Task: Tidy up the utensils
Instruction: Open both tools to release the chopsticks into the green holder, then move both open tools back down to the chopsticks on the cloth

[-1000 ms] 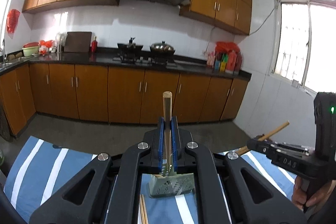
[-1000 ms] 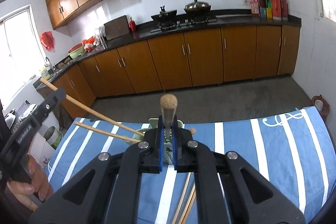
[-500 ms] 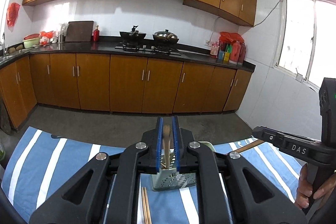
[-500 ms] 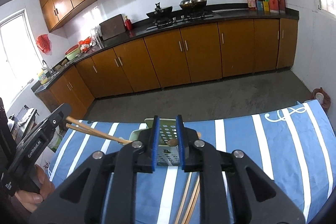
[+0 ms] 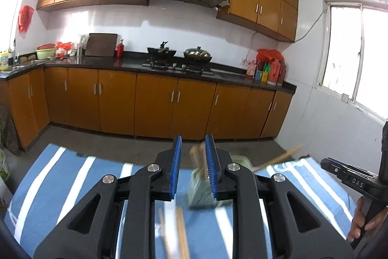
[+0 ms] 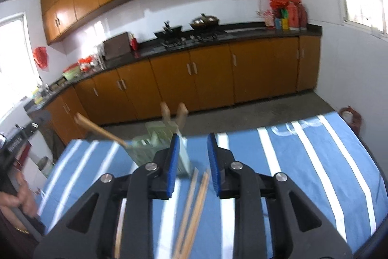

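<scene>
A pale green perforated utensil holder point(image 5: 205, 193) stands on the blue striped tablecloth point(image 5: 72, 176). It shows in the right wrist view point(image 6: 155, 145) too. Wooden utensil handles point(image 6: 173, 113) stick up from it, and a wooden stick point(image 6: 99, 129) leans out to the left. My left gripper point(image 5: 192, 171) is open and empty, just in front of the holder. My right gripper point(image 6: 194, 162) is open and empty, to the right of the holder. Loose chopsticks point(image 6: 194, 205) lie on the cloth below it. They also show blurred in the left wrist view point(image 5: 178, 232).
The other hand-held gripper shows at the right edge of the left wrist view point(image 5: 351, 179) and at the left edge of the right wrist view point(image 6: 19, 137). Kitchen cabinets point(image 5: 155, 103) and the floor lie beyond the table's far edge.
Both grippers have opened wide and let go of their wooden utensils, which now stand in the holder. Both have pulled back, and the right one has shifted to the right.
</scene>
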The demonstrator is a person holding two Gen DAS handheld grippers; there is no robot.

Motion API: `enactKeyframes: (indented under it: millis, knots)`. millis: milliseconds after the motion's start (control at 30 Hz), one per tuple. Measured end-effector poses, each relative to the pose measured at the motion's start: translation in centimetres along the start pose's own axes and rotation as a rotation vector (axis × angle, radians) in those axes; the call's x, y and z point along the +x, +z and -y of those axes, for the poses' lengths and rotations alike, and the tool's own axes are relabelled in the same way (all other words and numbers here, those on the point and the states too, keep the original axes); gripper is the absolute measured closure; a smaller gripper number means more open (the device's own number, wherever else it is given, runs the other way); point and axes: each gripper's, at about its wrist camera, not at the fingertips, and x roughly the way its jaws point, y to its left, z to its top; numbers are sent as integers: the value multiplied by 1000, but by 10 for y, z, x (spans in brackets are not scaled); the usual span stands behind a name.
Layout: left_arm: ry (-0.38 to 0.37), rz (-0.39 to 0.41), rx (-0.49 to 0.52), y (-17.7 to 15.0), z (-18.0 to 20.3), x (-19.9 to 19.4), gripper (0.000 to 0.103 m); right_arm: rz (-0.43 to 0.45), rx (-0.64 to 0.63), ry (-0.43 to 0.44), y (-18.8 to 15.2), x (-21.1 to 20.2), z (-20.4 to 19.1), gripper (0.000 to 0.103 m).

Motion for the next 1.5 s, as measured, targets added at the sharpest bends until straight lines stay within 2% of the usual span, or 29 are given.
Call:
enactKeyframes:
  millis: [100, 233, 400, 500, 667, 933, 1033, 1100, 1200, 1433, 1500]
  knots:
    - [45, -51, 30, -29, -10, -4, 75, -77, 12, -21, -36, 13, 10, 78]
    - [103, -135, 68, -70, -23, 3, 74, -225, 36, -25, -88, 50, 12, 78]
    - [126, -273, 15, -121, -43, 19, 74, -365, 47, 12, -143, 93, 2, 86]
    - [125, -329, -13, -140, -50, 26, 74, -411, 49, 15, -159, 105, -5, 87]
    - [118, -384, -48, -163, -57, 32, 74, -438, 23, 1, -167, 116, -11, 88]
    - [103, -427, -58, -174, -53, 41, 74, -425, -22, -81, -165, 120, -6, 94]
    - [88, -441, -60, -179, -50, 44, 74, -408, -24, -151, -163, 122, 1, 95]
    - [77, -450, -59, -181, -46, 46, 74, -392, 34, -198, -160, 122, 14, 95]
    - [56, -468, -48, -185, -40, 48, 74, -385, 91, -195, -158, 121, 26, 95]
    - [26, -508, -5, -196, -22, 54, 76, -381, 61, -190, -159, 120, 25, 95]
    - [35, -519, 16, -199, -18, 56, 80, -381, 61, -187, -160, 119, 25, 95]
